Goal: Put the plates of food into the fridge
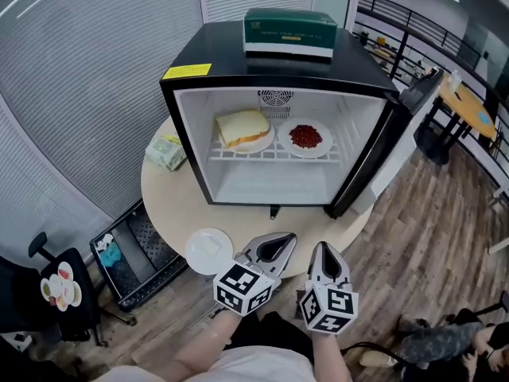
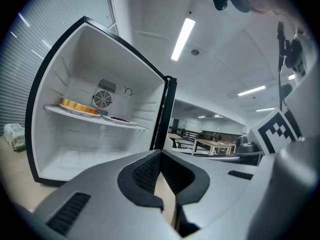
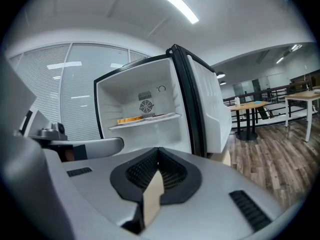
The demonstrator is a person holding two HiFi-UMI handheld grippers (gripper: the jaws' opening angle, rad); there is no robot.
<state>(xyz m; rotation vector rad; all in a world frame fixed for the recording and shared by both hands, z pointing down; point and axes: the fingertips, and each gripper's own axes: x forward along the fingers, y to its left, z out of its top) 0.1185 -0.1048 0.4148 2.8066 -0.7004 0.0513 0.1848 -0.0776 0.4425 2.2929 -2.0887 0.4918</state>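
Fingers [image 2: 142,174] are pressing together, empty, on left gripper [image 1: 280,241] and right gripper [image 1: 325,251]; I'm seeing the plate [image 1: 208,250], possibly bare, lying just beside the left one.

- Glossy black shell on the fridge [image 1: 238,58], with smooth white plastic inside and a white wire shelf [image 1: 274,154].
- Smooth, matt beige top on the table [image 1: 171,201].
- Brown wood-plank floor [image 1: 429,237].
- Matt grey plastic on the left gripper [image 1: 278,241] and right gripper [image 1: 324,249], with black ribbed pads [image 2: 147,171].
- Glossy dark green box [image 1: 289,32].
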